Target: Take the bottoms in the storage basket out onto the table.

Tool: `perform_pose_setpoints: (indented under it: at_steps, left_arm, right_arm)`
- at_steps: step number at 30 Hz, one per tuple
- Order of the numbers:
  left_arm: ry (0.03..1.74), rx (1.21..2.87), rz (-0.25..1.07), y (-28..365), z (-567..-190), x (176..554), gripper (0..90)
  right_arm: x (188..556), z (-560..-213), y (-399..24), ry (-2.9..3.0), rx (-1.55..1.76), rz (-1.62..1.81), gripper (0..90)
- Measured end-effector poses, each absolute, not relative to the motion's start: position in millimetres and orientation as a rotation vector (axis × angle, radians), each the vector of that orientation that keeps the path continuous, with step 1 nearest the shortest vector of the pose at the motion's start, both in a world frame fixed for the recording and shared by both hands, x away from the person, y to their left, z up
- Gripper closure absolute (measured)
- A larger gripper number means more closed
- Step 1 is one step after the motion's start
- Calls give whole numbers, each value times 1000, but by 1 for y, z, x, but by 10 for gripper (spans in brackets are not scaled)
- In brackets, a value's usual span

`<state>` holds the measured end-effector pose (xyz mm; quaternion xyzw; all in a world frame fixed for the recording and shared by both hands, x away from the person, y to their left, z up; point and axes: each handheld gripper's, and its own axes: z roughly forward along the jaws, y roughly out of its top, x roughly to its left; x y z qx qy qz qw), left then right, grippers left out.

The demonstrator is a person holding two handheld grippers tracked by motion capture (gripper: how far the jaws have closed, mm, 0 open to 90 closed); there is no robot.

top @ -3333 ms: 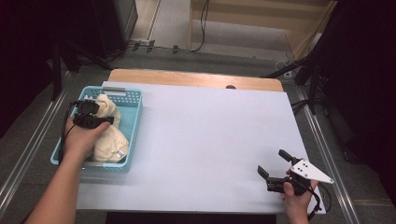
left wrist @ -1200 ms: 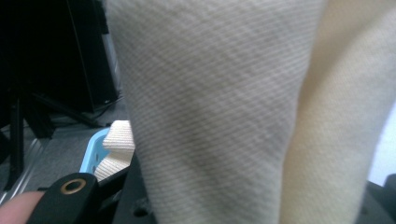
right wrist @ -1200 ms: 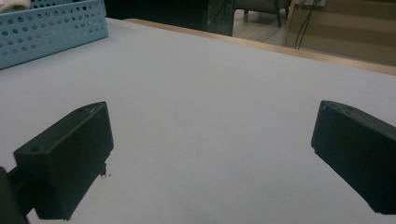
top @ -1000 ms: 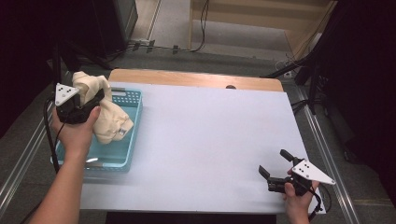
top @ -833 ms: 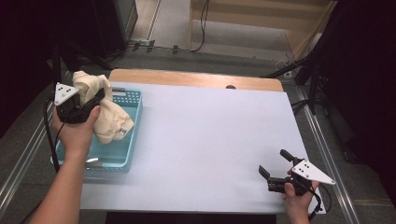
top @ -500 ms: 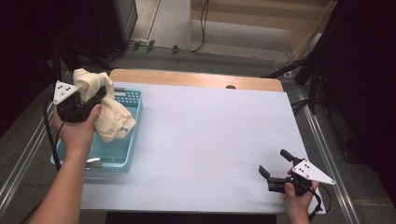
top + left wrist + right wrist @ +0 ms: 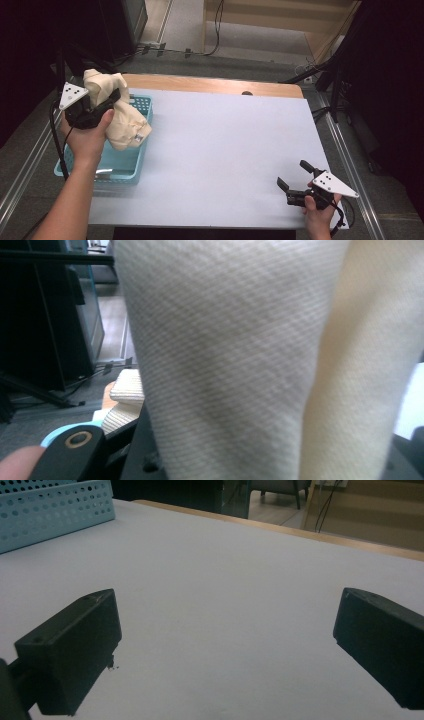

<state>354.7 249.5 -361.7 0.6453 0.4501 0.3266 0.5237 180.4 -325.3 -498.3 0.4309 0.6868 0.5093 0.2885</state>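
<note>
My left claw [image 7: 102, 106] is raised above the far left corner of the counter [image 7: 220, 150], pinching a bunched cream cloth [image 7: 117, 112] between its jaws. The cloth hangs off the claw over the far end of the light blue basket [image 7: 120, 167], its lower folds drooping down toward the basket's rim with a small label at the hem. Seen along that claw's jaws, the woven fabric [image 7: 240, 360] crowds right up against the camera, and another fold of it sits lower at the left. My left hand [image 7: 87, 137] wraps the grip from below, the grey three-cornered plate [image 7: 71, 95] tilted up on top. My right claw [image 7: 295, 176] sits low at the near right corner of the counter, well apart from the basket, its jaws spread wide with only bare white surface between them. The perforated wall of the basket [image 7: 55, 510] stands far off across the counter from there.
</note>
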Motion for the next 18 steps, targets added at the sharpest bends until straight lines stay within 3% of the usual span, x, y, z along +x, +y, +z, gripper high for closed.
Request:
perform_pose_setpoints:
  at_steps: [18]
  left_arm:
    - [993, 1555, 744, 216, -349, 349, 630]
  right_arm:
    - [180, -498, -327, 1829, 1150, 1358, 0]
